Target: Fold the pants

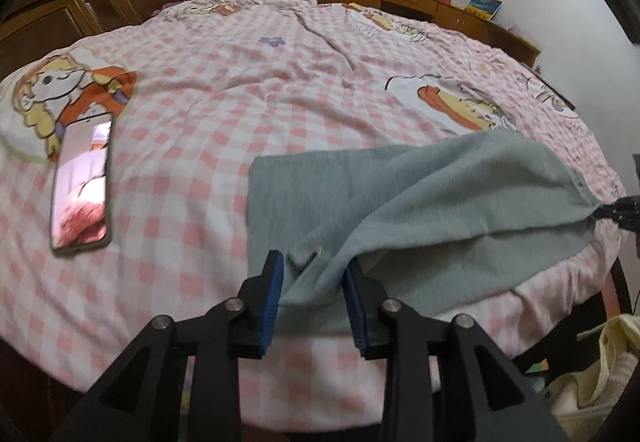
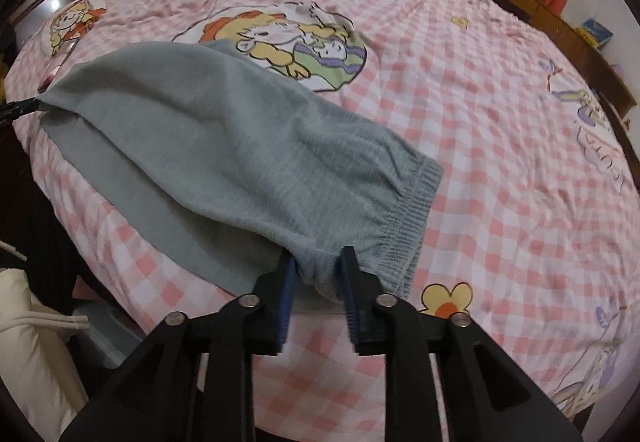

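Each black gripper has 2 blue-padded fingers and silver screws.

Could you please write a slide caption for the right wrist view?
Right gripper straddling the ribbed waistband of grey knit pants on a pink checked bedsheet.

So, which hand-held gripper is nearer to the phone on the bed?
Left. The left hand-held gripper is at the grey pants just right of the phone; the right hand-held gripper is at their far waistband end.
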Tool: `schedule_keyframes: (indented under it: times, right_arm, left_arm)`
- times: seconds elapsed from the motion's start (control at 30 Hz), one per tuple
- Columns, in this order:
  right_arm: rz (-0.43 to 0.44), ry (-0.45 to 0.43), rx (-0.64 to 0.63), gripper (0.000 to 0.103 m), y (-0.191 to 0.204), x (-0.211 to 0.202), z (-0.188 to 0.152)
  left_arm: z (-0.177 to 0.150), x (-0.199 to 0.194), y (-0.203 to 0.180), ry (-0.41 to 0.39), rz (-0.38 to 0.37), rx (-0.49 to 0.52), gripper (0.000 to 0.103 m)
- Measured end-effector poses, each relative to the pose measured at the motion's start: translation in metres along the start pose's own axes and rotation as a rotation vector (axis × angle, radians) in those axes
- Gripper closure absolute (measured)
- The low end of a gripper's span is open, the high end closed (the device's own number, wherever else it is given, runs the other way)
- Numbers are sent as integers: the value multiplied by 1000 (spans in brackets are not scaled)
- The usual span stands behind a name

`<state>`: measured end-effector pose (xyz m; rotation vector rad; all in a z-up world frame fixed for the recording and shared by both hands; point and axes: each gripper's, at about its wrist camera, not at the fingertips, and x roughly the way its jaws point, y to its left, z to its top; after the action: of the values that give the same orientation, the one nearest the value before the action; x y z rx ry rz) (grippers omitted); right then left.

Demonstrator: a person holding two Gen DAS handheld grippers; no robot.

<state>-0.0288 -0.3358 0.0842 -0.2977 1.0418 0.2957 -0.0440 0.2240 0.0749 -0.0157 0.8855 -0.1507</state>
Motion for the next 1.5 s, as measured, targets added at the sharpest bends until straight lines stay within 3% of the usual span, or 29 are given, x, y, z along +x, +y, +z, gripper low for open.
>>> schedule_keyframes:
  times: [0.23, 0.33, 0.4, 0.7, 0.9, 1.07, 1.3, 1.5]
  right_arm:
    - [-21, -17, -23, 74, 5, -7, 3]
    - [-25, -20, -31, 74, 9, -4, 4]
    - [-26, -14, -38, 74, 13, -1, 7]
    - [21, -28, -87, 74, 35, 7, 14]
    - [59, -42, -118, 74, 51, 9, 19]
    - [105, -55, -140, 72, 68, 13, 27]
    - [180, -77, -216, 72, 108, 23, 42]
    - [163, -29, -276, 72, 134, 51, 48]
  left_arm:
    - [-17, -23, 8, 18, 41, -15, 72]
    - [-14, -28, 10, 1, 143, -24, 72]
    - [-8, -26, 10, -3, 173, -30, 72]
    - [23, 18, -1, 39, 113, -45, 73]
    - [25, 49, -4, 130, 63, -104, 72]
    - [18, 55, -13, 137, 110, -97, 64]
    - [16, 61, 2, 150, 86, -278, 61]
    - [16, 59, -6, 135, 96, -269, 61]
